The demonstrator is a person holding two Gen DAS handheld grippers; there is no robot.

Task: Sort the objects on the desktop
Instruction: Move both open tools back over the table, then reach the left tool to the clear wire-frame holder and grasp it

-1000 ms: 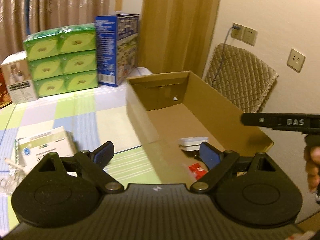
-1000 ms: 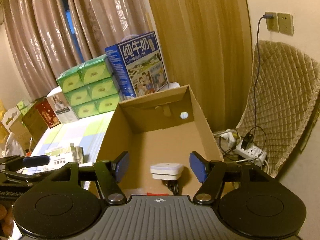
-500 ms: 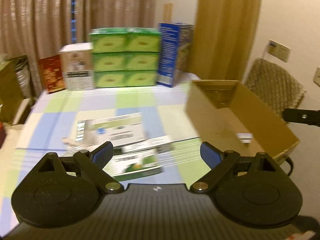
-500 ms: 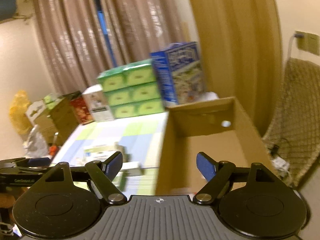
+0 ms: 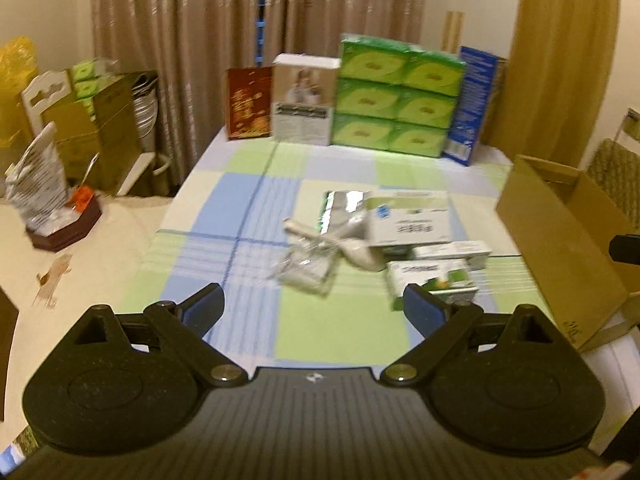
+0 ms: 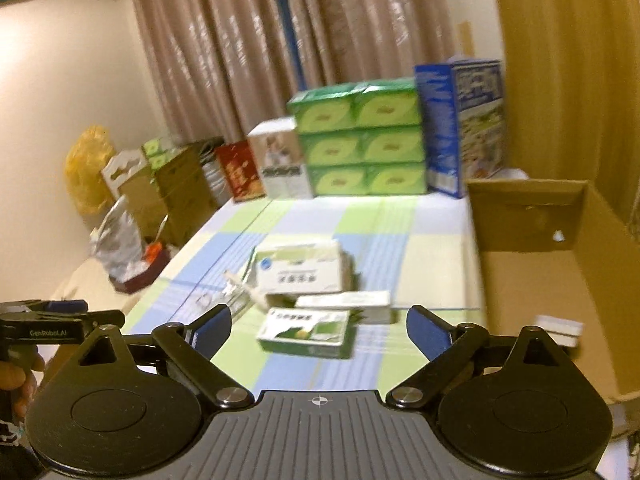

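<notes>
Motion blur is smearing both my views, so the print on the white box at the frame's middle is staying unreadable. The clear crumpled wrapper is showing only as a hazy shape; I cannot tell what it is holding. The cardboard box is running off the right edge, and my right finger is covering part of the white item inside it. My other gripper is poking in, cut off, at the left edge.
</notes>
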